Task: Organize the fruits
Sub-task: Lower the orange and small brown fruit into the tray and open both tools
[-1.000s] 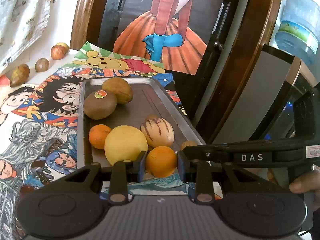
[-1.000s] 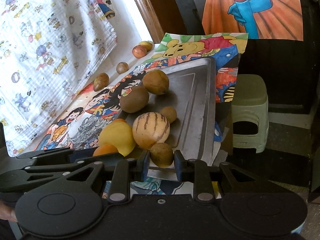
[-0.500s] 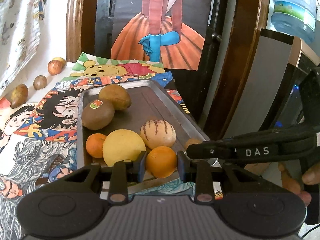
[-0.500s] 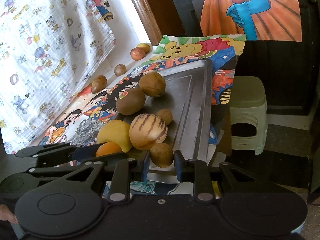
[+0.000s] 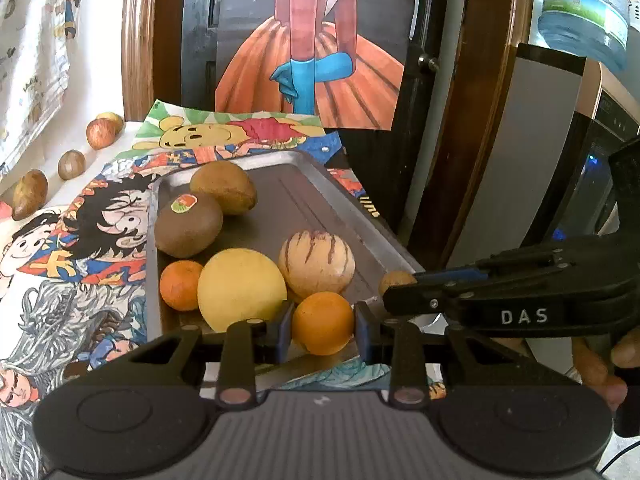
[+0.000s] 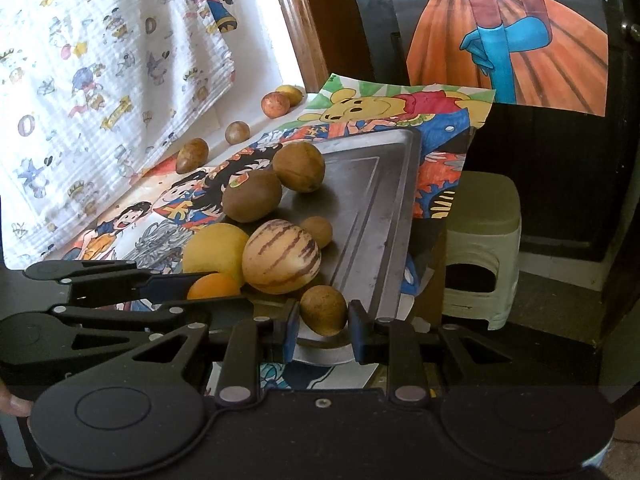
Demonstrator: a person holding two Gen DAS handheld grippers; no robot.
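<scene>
My left gripper (image 5: 322, 330) is shut on an orange (image 5: 323, 323) at the near edge of a metal tray (image 5: 304, 208). The tray holds a kiwi (image 5: 188, 224), a brown oval fruit (image 5: 223, 187), a yellow fruit (image 5: 241, 289), a striped melon (image 5: 316, 261) and a small tangerine (image 5: 181, 285). My right gripper (image 6: 324, 330) is shut on a small brown round fruit (image 6: 323, 309) at the tray's (image 6: 360, 200) near right corner. Another small brown fruit (image 6: 317, 231) lies behind the melon (image 6: 281, 256). The two grippers sit side by side, the left gripper (image 6: 224, 280) to the left of mine.
Loose fruits lie along the table's left side: an apple (image 5: 100, 133), a round brown fruit (image 5: 71, 165) and an oval brown one (image 5: 29, 194). A cartoon-printed cover (image 5: 80, 240) lies under the tray. A green stool (image 6: 484, 216) stands beyond the table's right edge. A hand (image 5: 608, 364) holds the right gripper.
Both grippers have kept their fruits. The views have shifted a little toward the tray, and the right gripper sits slightly higher in the left wrist view.
</scene>
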